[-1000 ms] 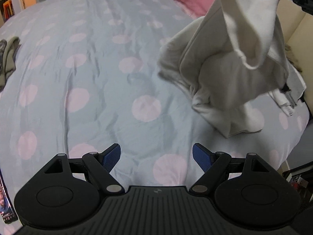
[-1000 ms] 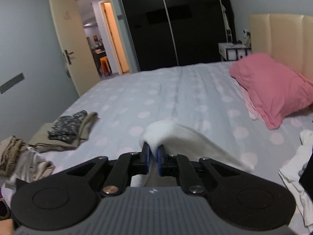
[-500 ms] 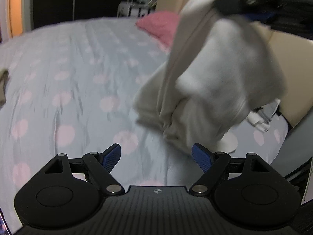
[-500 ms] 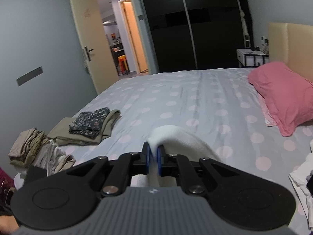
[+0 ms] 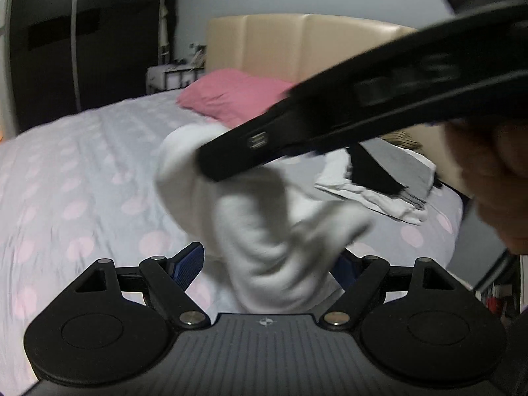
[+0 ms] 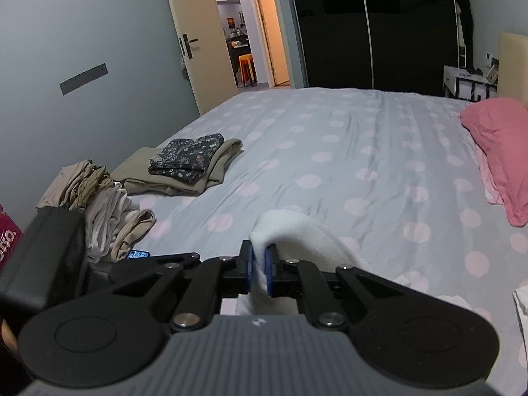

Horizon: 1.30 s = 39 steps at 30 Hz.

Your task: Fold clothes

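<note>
A white garment [image 5: 264, 231] hangs in the air over the bed, held up by my right gripper [image 6: 259, 262], which is shut on a fold of the garment [image 6: 297, 231]. In the left wrist view the right gripper's black body [image 5: 363, 112] crosses above the cloth. My left gripper [image 5: 269, 264] is open, and the hanging cloth drops between its blue pads [image 5: 188, 262]. The right pad is partly hidden by the cloth.
The bed has a grey cover with pink dots [image 6: 363, 151] and a pink pillow [image 6: 495, 145]. Folded clothes [image 6: 188, 161] and a loose pile [image 6: 99, 211] lie at the left edge. White and black clothes [image 5: 379, 181] lie near the headboard [image 5: 297, 43].
My left gripper has swung up and closer to the hanging garment, which now drops between its open pads. The right gripper keeps its hold and has turned left.
</note>
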Motion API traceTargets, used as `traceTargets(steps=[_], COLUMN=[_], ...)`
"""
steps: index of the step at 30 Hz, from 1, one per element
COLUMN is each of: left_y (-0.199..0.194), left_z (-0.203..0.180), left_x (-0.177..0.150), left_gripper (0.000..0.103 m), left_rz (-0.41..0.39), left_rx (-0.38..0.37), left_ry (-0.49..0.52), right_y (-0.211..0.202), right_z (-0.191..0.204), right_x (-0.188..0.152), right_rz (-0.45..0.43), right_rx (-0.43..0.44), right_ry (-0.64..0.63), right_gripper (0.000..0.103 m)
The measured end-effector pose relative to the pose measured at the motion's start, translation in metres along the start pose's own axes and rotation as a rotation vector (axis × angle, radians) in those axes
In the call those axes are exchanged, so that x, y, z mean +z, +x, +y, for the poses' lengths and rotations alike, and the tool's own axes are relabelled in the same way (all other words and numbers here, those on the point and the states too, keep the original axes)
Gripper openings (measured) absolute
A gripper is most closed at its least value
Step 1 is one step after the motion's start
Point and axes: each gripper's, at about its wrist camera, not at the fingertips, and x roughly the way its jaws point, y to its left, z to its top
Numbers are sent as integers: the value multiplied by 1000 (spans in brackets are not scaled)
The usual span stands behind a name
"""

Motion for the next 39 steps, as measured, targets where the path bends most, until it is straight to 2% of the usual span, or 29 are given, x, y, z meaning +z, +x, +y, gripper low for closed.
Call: traceTargets(steps=[2,6,8,9,10,12,15,17,22,28,30,31,32,34,39], left_y=[3,21,34,39,44,48,50,51,53,50,48,46,43,34,11], left_z=[-1,18,30,33,36,37,39,41,46,47,50,54,60,75,118], left_x=[-2,-9,-14,-17,-19,-22,-25,-27,-32,-33,-33,-33,-33,-31,-30], left_gripper=[80,78,57,50,50,49,33,28,23,22,22,22,22,21,21], left_rz=[26,122,197,227,257,285,306,320,354,356,355,351,343,322,262], left_rx=[-21,-90,-115,-112,-109,-97,-94,-92,-88,-85,-83,-82,-82,-79,-60], left_ry=[-19,-171,-266,-292,-317,-319,-324,-327,-336,-328,-332,-344,-361,-404,-521], right_y=[1,8,13,18,22,30,35,37,38,40,40,39,35,28,13], right_z=[-5,-5,-2,0,2,5,6,7,5,5,5,4,3,2,-27], right_x=[-1,-9,-15,-18,-22,-30,-38,-40,-43,-43,-43,-42,-41,-39,-35], right_rz=[10,50,79,98,116,150,186,196,209,218,212,207,188,150,92], right_rx=[-5,31,48,56,63,61,66,67,66,68,67,67,64,57,16], right_ry=[26,52,59,60,61,52,58,62,73,73,76,77,67,49,79], right_gripper=[9,9,9,9,9,9,9,9,9,9,14,24,44,57,61])
